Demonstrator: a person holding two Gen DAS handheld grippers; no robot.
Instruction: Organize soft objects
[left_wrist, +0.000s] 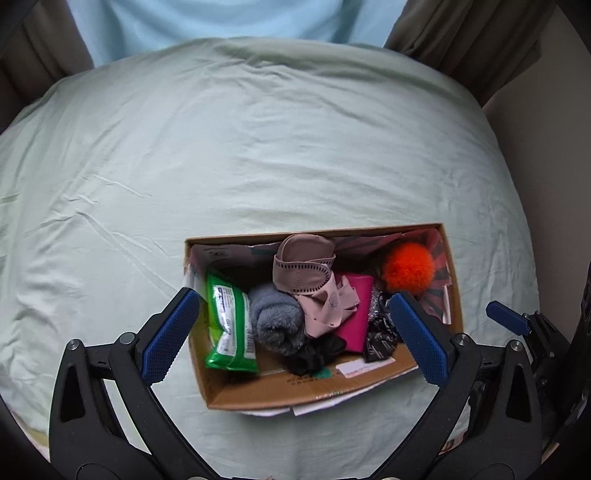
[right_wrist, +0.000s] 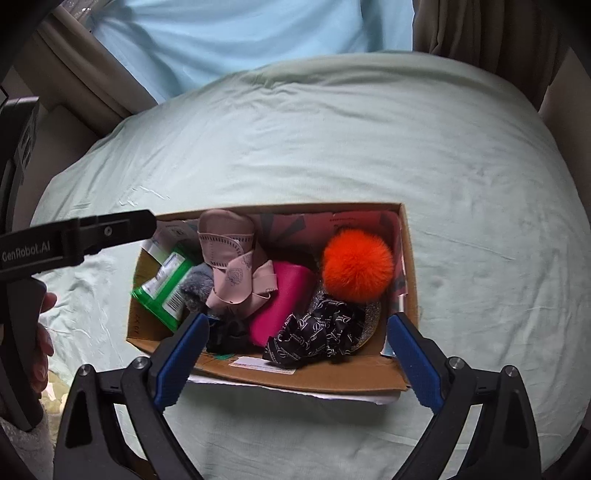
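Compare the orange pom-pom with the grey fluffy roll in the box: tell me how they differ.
The orange pom-pom is a bright round ball; the grey fluffy roll is dull and rolled into a cylinder. The pom-pom sits at the box's right end with little around it; the roll is wedged between the green packet and pink fabric. Both look soft and fuzzy, and both lie inside the box.

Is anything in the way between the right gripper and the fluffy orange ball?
Nothing visible. The right gripper hangs open above the cardboard box, and the orange pom-pom lies on top of the pile, uncovered.
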